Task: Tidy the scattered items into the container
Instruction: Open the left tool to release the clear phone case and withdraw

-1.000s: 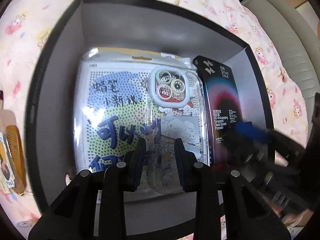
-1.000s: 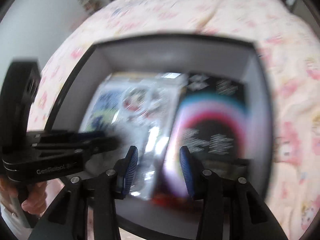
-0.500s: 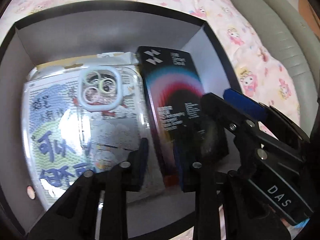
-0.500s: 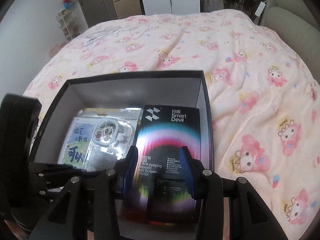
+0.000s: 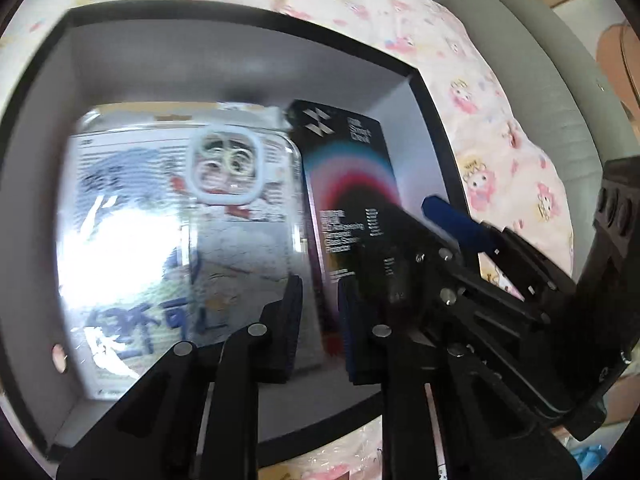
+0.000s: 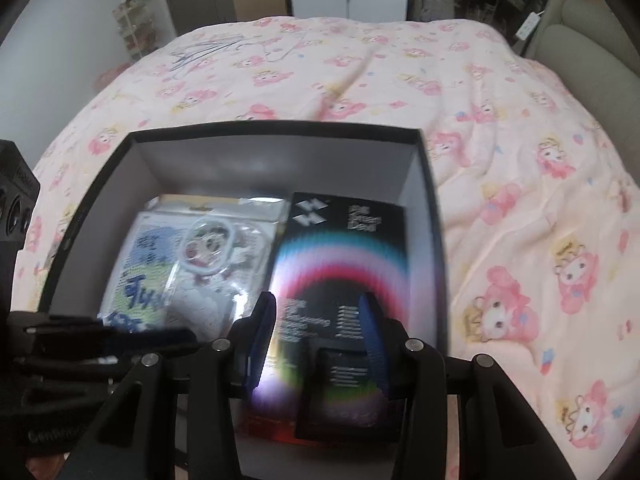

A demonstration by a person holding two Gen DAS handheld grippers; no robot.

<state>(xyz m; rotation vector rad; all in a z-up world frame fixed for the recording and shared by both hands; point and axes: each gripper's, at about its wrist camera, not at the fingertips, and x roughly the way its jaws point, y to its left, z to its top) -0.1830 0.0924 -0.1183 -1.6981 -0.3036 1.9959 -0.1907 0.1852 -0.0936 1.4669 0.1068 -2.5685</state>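
Black packet [image 6: 340, 280] below right claw [image 6: 316, 332] — untouched

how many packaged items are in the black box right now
2. A phone case pack lies flat on the left of the black box; a dark screen protector box lies beside it on the right. Anything beneath them would be hidden.

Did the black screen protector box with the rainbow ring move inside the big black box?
No. The black screen protector box with the rainbow ring still lies against the right wall of the big black box, beside the phone case packet.
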